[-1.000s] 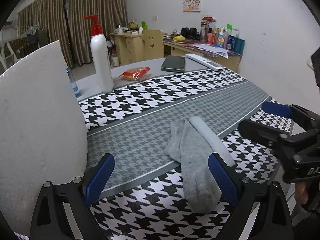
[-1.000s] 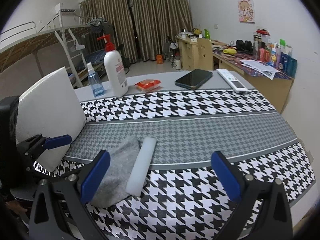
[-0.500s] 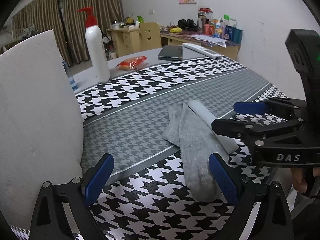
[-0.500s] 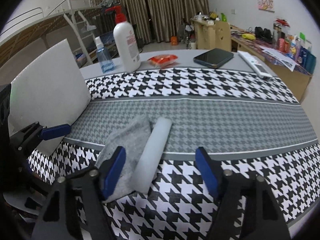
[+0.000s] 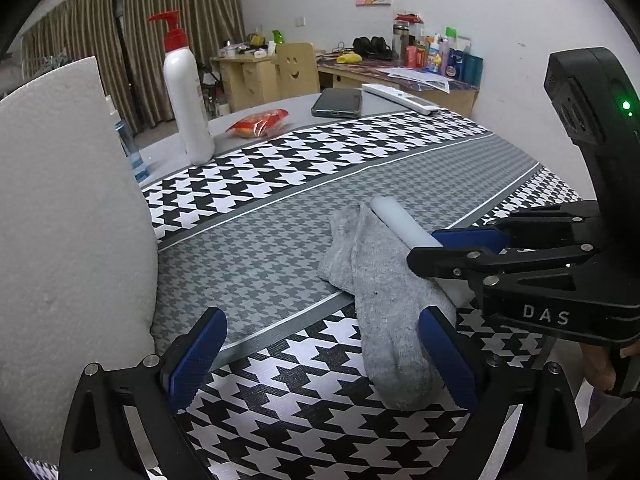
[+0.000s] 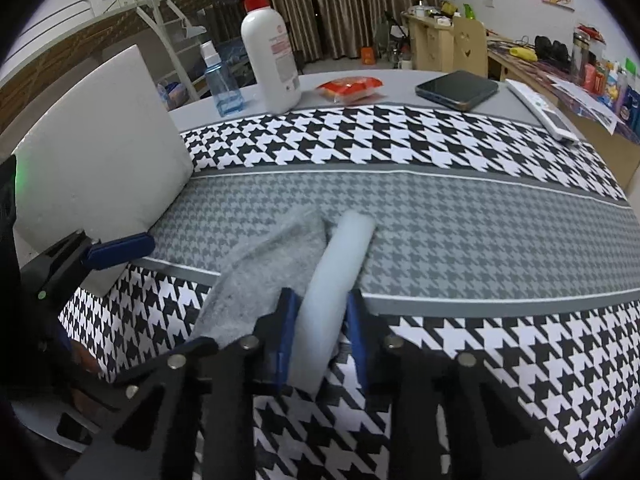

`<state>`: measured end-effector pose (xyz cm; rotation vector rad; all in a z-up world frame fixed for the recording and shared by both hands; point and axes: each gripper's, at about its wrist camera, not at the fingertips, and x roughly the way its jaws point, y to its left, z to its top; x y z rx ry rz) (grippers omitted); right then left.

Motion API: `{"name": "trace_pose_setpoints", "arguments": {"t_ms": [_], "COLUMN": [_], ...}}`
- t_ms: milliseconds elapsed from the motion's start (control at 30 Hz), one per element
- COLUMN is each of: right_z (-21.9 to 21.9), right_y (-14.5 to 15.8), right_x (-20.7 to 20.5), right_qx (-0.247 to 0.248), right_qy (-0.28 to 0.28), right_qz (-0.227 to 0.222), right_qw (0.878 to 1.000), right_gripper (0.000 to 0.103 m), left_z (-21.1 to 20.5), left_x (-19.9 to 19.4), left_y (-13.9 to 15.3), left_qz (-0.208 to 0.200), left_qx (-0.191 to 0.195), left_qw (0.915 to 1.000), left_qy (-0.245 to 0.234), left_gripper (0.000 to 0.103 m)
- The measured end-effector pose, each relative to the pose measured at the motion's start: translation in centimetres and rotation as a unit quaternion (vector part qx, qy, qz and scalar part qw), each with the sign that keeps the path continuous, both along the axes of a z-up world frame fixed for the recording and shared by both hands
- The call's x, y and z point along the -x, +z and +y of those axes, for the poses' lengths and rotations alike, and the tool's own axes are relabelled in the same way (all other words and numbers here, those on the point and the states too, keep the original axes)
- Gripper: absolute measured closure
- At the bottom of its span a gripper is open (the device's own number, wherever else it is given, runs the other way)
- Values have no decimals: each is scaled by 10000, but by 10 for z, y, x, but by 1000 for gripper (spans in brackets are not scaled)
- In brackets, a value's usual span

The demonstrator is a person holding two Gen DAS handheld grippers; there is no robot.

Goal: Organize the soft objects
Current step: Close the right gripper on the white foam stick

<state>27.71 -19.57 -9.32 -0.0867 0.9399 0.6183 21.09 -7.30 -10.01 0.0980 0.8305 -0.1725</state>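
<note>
A white foam cylinder [image 6: 340, 268] lies on the houndstooth cloth beside a grey sock [image 6: 264, 276]. My right gripper [image 6: 320, 320] is shut on the cylinder's near end, a blue pad on each side. In the left wrist view the cylinder [image 5: 404, 228] and sock [image 5: 384, 300] lie ahead to the right, and the right gripper [image 5: 448, 246] reaches in from the right. My left gripper [image 5: 324, 356] is open and empty, its right pad beside the sock's toe. A white foam board [image 5: 68, 220] stands at the left.
At the table's far side stand a white pump bottle [image 6: 270, 64], a small blue bottle [image 6: 220, 84], a red snack packet [image 6: 352, 86], a phone [image 6: 458, 90] and a remote [image 6: 540, 110]. A cluttered desk [image 5: 400, 72] stands by the far wall.
My right gripper moved forward and down to the foam cylinder and closed on its near end. My left gripper stayed open with little shift.
</note>
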Motion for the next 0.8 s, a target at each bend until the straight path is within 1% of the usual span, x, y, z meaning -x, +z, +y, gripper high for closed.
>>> {"name": "trace_pose_setpoints", "arguments": {"t_ms": [100, 233, 467, 667, 800], "right_z": [-6, -15, -33, -57, -62], "right_y": [4, 8, 11, 11, 10], "right_x": [2, 4, 11, 15, 17], "right_qx": [-129, -144, -78, 30, 131], "right_qy": [-81, -208, -472, -748, -854], "right_qz": [-2, -59, -166, -223, -247], "right_qw": [9999, 9997, 9987, 9969, 9960], "right_gripper": [78, 78, 78, 78, 78], "left_z": [0, -1, -11, -19, -23], "left_x": [-2, -2, -7, -14, -20], "left_y": [-1, 1, 2, 2, 0], "left_qz": [33, 4, 16, 43, 91], "left_qx": [23, 66, 107, 166, 187], "left_qw": [10000, 10000, 9999, 9997, 9995], "left_qy": [0, -14, -131, -198, -219], "left_gripper": [6, 6, 6, 6, 6]}}
